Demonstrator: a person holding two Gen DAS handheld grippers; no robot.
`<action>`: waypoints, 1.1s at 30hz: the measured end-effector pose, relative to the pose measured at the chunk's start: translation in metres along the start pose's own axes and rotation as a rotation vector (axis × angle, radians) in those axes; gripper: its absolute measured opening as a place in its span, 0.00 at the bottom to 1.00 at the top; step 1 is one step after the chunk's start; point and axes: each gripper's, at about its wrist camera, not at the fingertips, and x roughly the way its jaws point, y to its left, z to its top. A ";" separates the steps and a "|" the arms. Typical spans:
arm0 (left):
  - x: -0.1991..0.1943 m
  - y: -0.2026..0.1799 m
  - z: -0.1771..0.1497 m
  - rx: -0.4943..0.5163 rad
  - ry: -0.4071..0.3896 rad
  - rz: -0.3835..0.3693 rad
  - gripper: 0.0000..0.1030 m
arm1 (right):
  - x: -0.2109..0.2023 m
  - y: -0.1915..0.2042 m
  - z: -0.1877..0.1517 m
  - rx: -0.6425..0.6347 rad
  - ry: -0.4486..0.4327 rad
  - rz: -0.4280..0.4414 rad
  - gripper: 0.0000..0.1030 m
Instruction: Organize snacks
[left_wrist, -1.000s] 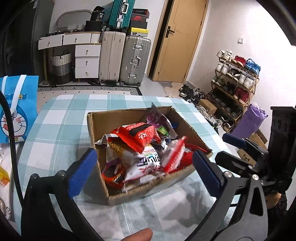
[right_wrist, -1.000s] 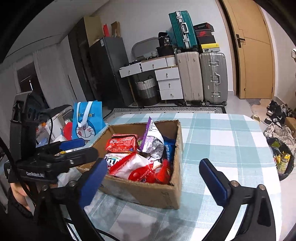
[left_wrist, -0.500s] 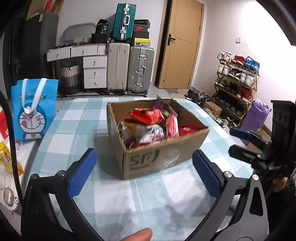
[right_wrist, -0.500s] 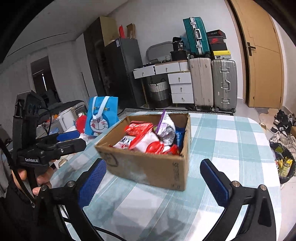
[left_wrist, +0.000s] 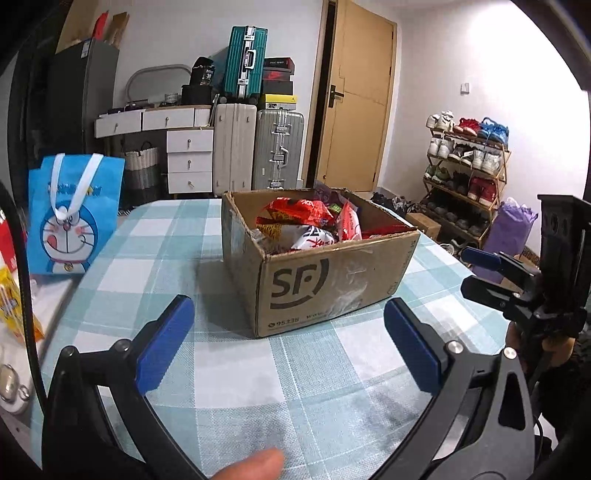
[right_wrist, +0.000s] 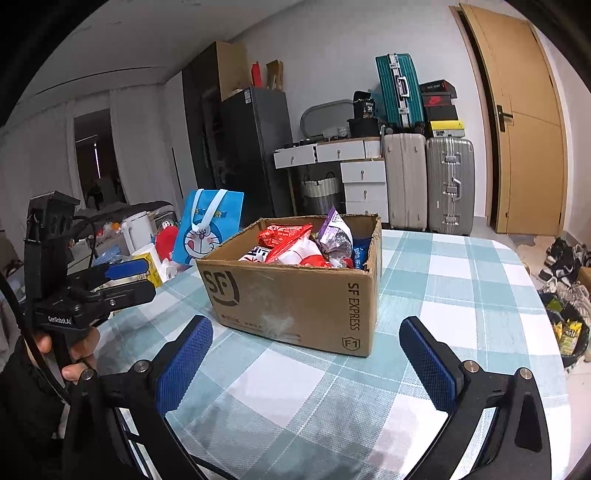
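Observation:
An open cardboard box marked SF stands on the checked tablecloth. It is full of snack packets, red, white and purple. It also shows in the right wrist view, with the snack packets inside. My left gripper is open and empty, low over the table in front of the box. My right gripper is open and empty, in front of the box's right corner. Each gripper shows in the other's view: the right gripper and the left gripper.
A blue Doraemon bag stands on the table's left side, also in the right wrist view. Clutter lies past the left edge. Suitcases, drawers, a door and a shoe rack stand behind.
Both grippers have dropped lower and pulled back from the box, so I see its front wall instead of looking down into it. Both stay open and empty.

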 end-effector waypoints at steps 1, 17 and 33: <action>0.001 0.001 -0.001 -0.003 -0.007 0.001 0.99 | 0.001 0.000 -0.001 0.001 -0.001 -0.005 1.00; 0.019 0.001 -0.014 -0.010 -0.031 -0.017 0.99 | -0.003 0.001 -0.004 -0.001 -0.061 -0.017 1.00; 0.016 0.003 -0.017 -0.020 -0.050 -0.014 0.99 | -0.003 0.019 -0.008 -0.100 -0.069 -0.072 1.00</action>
